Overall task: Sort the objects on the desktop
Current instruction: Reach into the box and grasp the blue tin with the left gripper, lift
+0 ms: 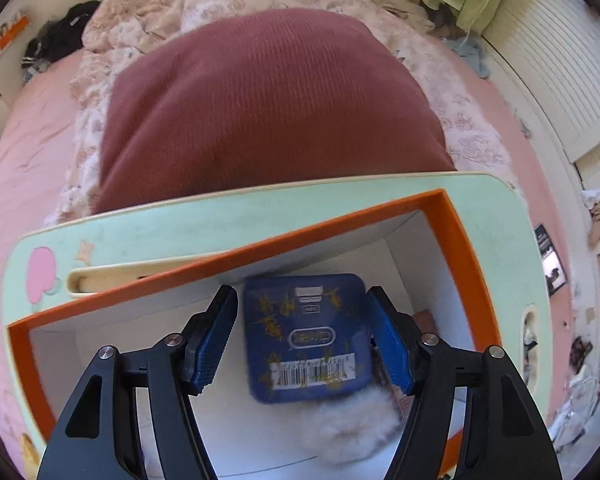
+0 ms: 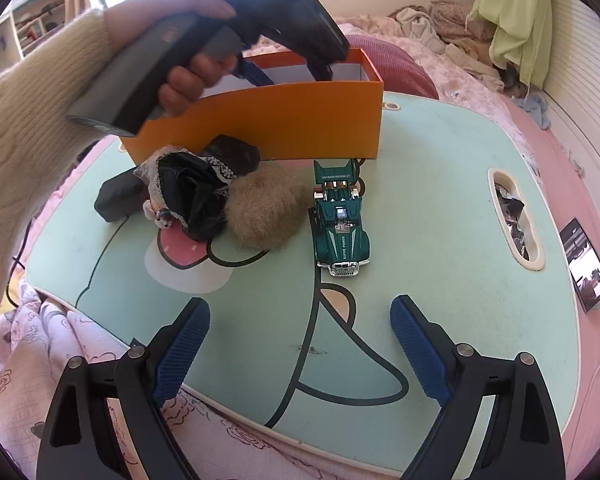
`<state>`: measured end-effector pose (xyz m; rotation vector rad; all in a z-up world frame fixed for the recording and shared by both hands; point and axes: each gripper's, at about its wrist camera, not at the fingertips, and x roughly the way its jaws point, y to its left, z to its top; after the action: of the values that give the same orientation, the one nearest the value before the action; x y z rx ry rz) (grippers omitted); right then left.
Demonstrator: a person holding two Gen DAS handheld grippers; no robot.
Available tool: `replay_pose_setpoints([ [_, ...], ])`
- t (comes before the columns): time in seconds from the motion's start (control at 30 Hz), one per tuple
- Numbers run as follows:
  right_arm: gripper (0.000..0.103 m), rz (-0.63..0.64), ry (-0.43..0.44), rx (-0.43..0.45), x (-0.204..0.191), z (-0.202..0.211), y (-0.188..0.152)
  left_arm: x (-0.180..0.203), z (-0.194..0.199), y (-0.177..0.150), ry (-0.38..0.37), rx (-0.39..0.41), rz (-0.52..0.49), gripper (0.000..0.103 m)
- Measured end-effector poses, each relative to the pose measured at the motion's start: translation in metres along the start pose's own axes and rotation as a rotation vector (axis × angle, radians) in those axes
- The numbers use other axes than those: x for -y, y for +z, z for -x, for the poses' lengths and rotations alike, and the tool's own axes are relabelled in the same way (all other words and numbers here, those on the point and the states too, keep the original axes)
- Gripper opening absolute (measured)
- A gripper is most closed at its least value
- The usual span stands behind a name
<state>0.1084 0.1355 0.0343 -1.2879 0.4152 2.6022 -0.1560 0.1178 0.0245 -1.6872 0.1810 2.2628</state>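
Left-wrist view first: the left gripper point(image 1: 304, 340) points steeply down into the orange box point(image 1: 452, 220), whose white inside walls close in on three sides. Between its blue pads sits a blue square tin point(image 1: 306, 336), barcode toward the camera; the right pad looks to touch the tin's edge, while a thin gap shows at the left pad, so I cannot tell whether the tin is pinched or loose. A pale fluffy ball point(image 1: 348, 428) lies in the box just below the tin. The box stands askew on the mint lap table point(image 1: 500, 240), its far rim near the table's far edge; a maroon cushion point(image 1: 268, 108) rises beyond.

Right-wrist view: the right gripper point(image 2: 300, 352) hovers with jaws spread wide and nothing between them, over the near part of the table, which lies open in front of it. A green toy car point(image 2: 340, 220) stands mid-table, its long axis running toward the camera — chrome grille nearest, tail close to the box wall point(image 2: 300, 116). Left of it lie a tan fur ball point(image 2: 264, 212), touching a black lace-trimmed bundle point(image 2: 196, 196), and a black block point(image 2: 120, 196) by the left edge. A hand point(image 2: 188, 40) in a cream sleeve holds the other gripper over the box.
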Motion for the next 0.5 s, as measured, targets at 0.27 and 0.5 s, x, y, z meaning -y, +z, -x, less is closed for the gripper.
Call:
replay_pose_setpoints([
  [0.27,0.092,-0.002,0.003,0.000,-0.001,-0.002,0.001,0.001,-0.006,-0.005,0.103,-0.085,-0.073,0.068],
  [0.5,0.092,-0.004,0.008,0.002,-0.001,-0.003,0.002,-0.024,0.006,-0.010,-0.013,-0.018,-0.024,0.066],
])
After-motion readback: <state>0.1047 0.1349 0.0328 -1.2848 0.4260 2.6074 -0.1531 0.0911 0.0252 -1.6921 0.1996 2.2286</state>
